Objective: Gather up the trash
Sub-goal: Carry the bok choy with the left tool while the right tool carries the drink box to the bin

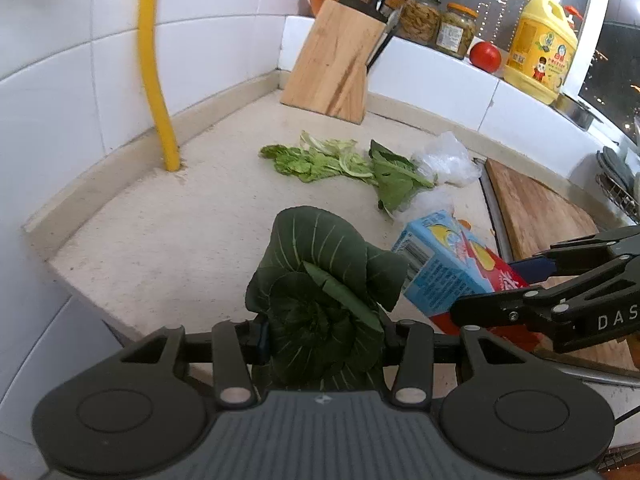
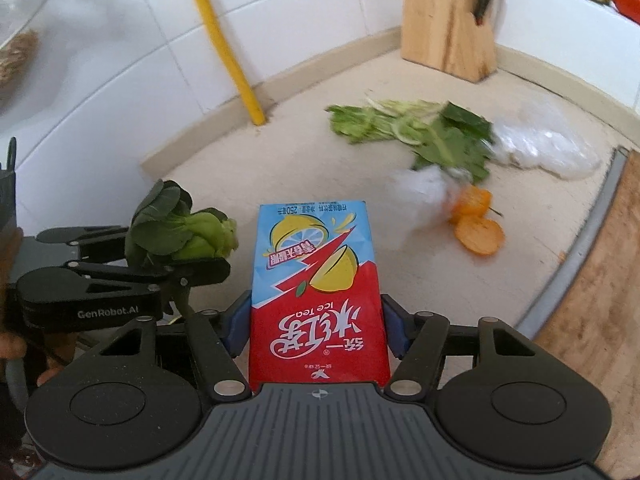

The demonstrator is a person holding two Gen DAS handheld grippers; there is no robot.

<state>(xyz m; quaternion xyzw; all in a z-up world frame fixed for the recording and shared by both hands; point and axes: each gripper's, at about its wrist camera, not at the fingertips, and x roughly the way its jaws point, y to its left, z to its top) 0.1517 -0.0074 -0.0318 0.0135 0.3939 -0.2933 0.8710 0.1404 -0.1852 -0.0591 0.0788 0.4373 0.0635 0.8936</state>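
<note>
In our left gripper (image 1: 324,336) the jaws are closed snugly on a small head of greens (image 1: 320,292), pinched low so the leaves stand forward, clear of the counter (image 1: 160,240); in our right gripper (image 2: 318,320) the blue pads press both sides of an iced tea carton (image 2: 314,280), squeezed across its width, we judge, so it cannot slip; both hang side by side above the counter, probably bound for a bin we cannot see. More trash lies ahead at about one o'clock: loose leaves (image 2: 408,128), a plastic bag (image 2: 548,144) touching them, and orange peel (image 2: 478,224) nearer us; the knife block (image 1: 332,64) stands at twelve.
</note>
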